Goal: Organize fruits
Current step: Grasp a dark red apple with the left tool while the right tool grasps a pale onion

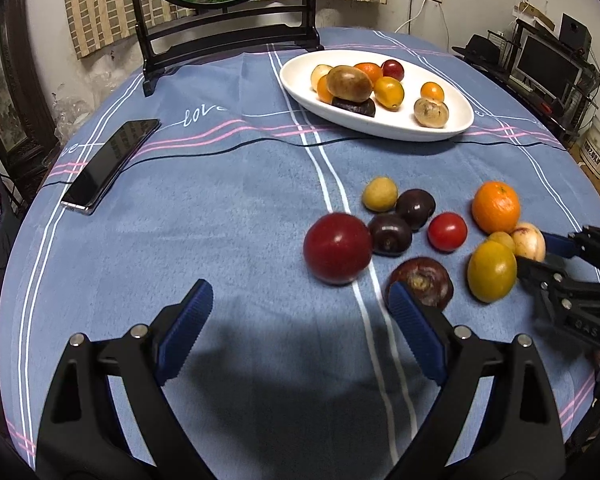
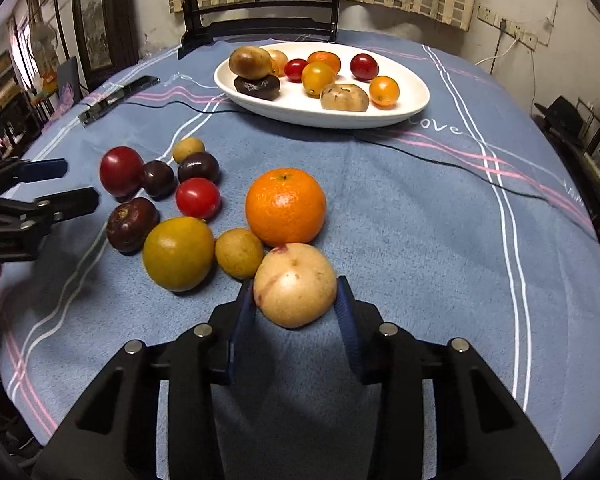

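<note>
Several loose fruits lie on the blue tablecloth. My right gripper [image 2: 296, 300] is shut on a pale peach-coloured fruit [image 2: 295, 285], both pads touching its sides; the fruit also shows in the left wrist view [image 1: 529, 241]. Beside it lie an orange [image 2: 286, 205], a yellow-green citrus [image 2: 178, 253] and a small yellow fruit [image 2: 239, 253]. My left gripper [image 1: 300, 312] is open and empty, just short of a big red fruit [image 1: 337, 248] and a dark brown fruit [image 1: 424, 281]. A white oval plate [image 1: 384, 128] at the back holds several fruits.
A black phone [image 1: 108, 164] lies at the left of the table. A thin black cable [image 1: 220, 148] runs across the cloth in front of the plate. A dark wooden mirror stand [image 1: 228, 36] stands at the table's far edge.
</note>
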`<state>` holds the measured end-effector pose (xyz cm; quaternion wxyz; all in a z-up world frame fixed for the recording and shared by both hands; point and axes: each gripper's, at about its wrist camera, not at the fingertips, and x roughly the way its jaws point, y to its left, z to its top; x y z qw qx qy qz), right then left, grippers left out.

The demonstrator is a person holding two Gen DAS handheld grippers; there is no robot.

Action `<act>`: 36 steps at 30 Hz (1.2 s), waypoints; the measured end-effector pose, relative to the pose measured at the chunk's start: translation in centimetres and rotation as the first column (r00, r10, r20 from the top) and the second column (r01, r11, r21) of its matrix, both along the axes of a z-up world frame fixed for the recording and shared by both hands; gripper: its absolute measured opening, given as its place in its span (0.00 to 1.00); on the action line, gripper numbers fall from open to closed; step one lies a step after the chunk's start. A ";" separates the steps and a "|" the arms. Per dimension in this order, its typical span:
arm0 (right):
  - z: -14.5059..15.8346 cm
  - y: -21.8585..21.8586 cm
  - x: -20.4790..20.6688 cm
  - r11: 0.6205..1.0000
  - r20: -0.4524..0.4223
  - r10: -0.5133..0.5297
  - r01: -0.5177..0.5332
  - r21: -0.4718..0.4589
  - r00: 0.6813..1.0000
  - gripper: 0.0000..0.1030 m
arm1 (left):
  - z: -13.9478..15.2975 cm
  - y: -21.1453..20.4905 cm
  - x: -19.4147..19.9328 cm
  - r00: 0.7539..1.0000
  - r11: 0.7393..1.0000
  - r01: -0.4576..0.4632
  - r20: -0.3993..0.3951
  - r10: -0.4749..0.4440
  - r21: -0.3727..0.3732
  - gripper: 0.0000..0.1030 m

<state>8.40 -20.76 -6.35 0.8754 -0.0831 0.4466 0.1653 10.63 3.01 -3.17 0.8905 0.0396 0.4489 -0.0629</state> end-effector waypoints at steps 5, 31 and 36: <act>0.1 -0.2 -0.3 1.000 0.001 0.006 -0.006 0.014 1.000 0.40 | -0.8 -0.7 1.1 1.000 1.000 0.016 -0.021 -0.016 0.017 0.86; 3.2 -2.3 -1.2 0.997 0.085 -0.020 0.014 0.071 0.996 0.39 | 2.1 -1.0 1.3 0.997 0.997 0.072 0.019 -0.072 -0.032 0.39; 5.6 -3.1 -0.8 0.997 0.152 -0.027 0.016 0.069 0.988 0.40 | 5.0 -2.2 1.2 0.991 0.994 0.105 0.082 -0.102 -0.031 0.40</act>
